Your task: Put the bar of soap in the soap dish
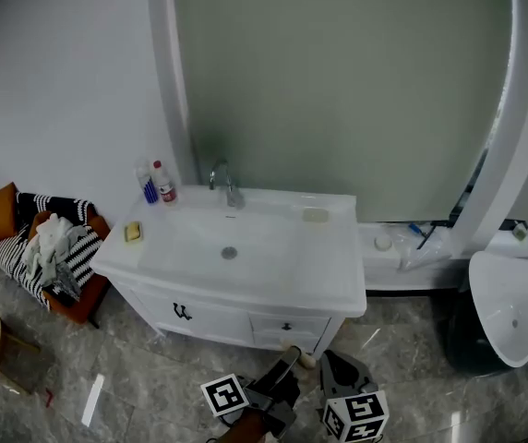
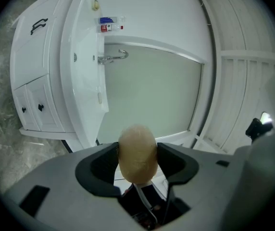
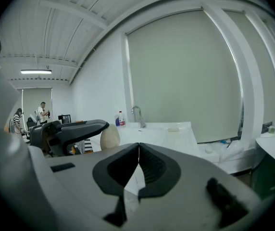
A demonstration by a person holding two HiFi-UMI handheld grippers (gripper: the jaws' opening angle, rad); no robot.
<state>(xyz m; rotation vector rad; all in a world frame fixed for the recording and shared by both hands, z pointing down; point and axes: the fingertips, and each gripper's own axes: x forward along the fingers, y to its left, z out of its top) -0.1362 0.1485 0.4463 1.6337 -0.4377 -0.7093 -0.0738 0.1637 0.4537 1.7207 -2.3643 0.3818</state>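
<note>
Beige and egg-shaped, the bar of soap [image 2: 137,150] sits pinched between the two dark jaws of the left gripper [image 2: 138,163], which press on its sides, with its rounded end standing out past them. The right gripper [image 3: 138,160] has its jaws pressed together with nothing between them, and it hangs just beside the left one. In the head view both grippers are low in front of the white vanity [image 1: 273,280], below its top and well apart from anything on it.

On the vanity top, a pale shallow thing [image 1: 316,215] lies at the back right corner, right of the tap [image 1: 227,190]. It is probably the soap dish, though it is too small to be sure. A small yellow item [image 1: 133,233] sits near the left edge, in front of two bottles [image 1: 158,185], and it cannot be ruled out as the dish.

The pick-up looks done, and the step in hand is carrying the soap to the dish. The next move calls for lifting the left gripper above the front edge and reaching across the basin toward the back right corner. There it needs to lower the bar until it rests in the dish before the jaws part. The smooth rounded soap may slip, so the grip should stay firm on the way.
</note>
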